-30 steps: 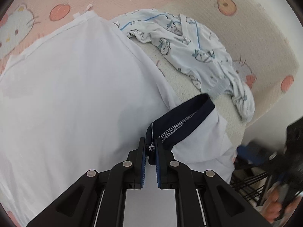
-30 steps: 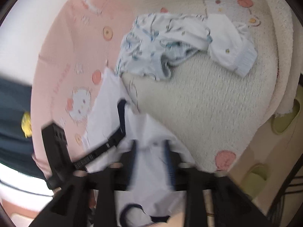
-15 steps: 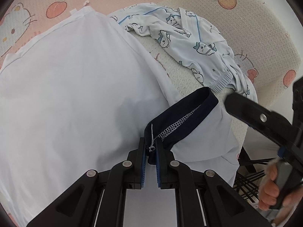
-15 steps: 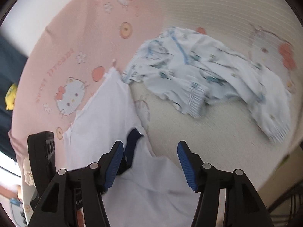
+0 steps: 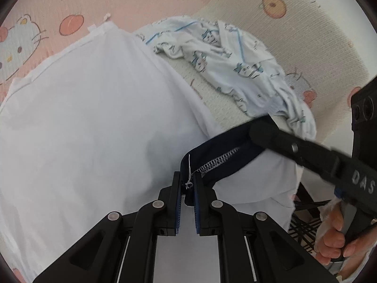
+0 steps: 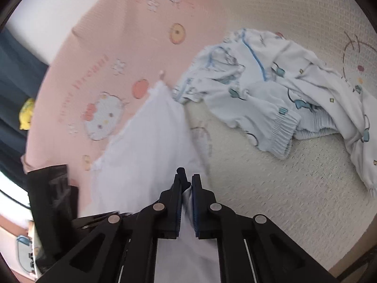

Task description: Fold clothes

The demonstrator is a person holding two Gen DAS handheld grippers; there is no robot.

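A white T-shirt [image 5: 89, 122] with a navy collar [image 5: 219, 151] lies spread over the pink and cream bed cover. My left gripper [image 5: 186, 184] is shut on the near end of the navy collar. The other tool reaches in from the right in the left wrist view, its tip on the collar's far end. In the right wrist view my right gripper [image 6: 186, 184] is shut on the white T-shirt [image 6: 150, 136] at the dark collar edge. A person's hand [image 5: 337, 238] holds the right tool's handle.
A pale blue printed garment [image 5: 235, 68] lies crumpled beyond the shirt; it shows as a pile with ribbed cuffs [image 6: 278, 108] in the right wrist view. The bed cover [image 6: 113, 35] has cartoon cat and fruit prints. The bed edge drops at the right. A dark curtain [image 6: 14, 75] hangs at the left.
My right gripper came in over the shirt with its fingers open and has shut on the collar's far end. The left gripper kept its hold and barely moved.
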